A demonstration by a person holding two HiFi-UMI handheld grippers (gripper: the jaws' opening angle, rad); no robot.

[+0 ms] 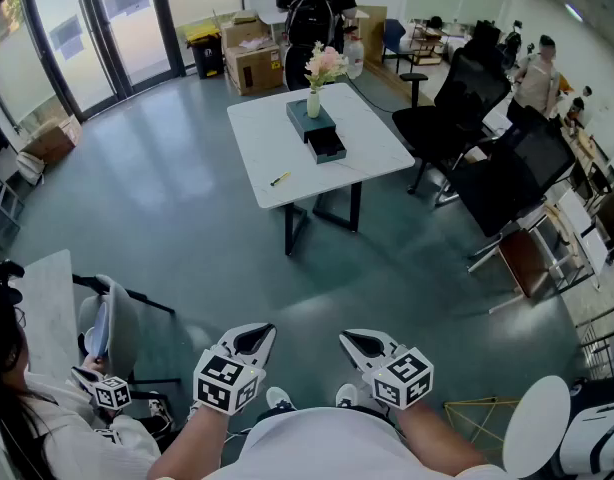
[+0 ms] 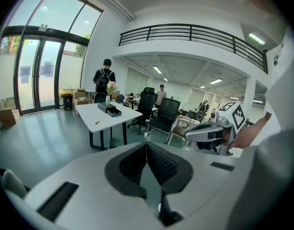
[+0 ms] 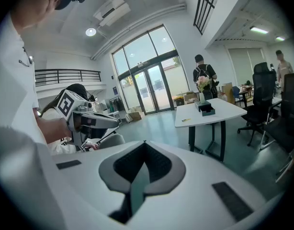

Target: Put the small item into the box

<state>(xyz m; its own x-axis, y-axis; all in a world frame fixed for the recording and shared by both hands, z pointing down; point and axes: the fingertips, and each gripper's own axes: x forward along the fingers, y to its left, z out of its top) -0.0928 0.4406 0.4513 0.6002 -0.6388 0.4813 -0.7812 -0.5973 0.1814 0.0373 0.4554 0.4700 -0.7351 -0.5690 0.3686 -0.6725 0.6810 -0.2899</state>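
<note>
step: approach, no pick yet | left gripper point(image 1: 257, 334) and right gripper point(image 1: 353, 340) both clenched, empty | small item point(image 1: 279, 179) on table point(image 1: 255, 153), well ahead of the fingertips; box point(image 1: 318, 134) beyond it | next, likely: close in, part jaws around item

The head view looks steeply down from above, over the left gripper point(image 1: 255, 340) and right gripper point(image 1: 362, 345), toward the white table point(image 1: 317, 148) well ahead. The 2 gripper views sit just behind their jaws, facing forward; all 3 share that table, far off.
</note>
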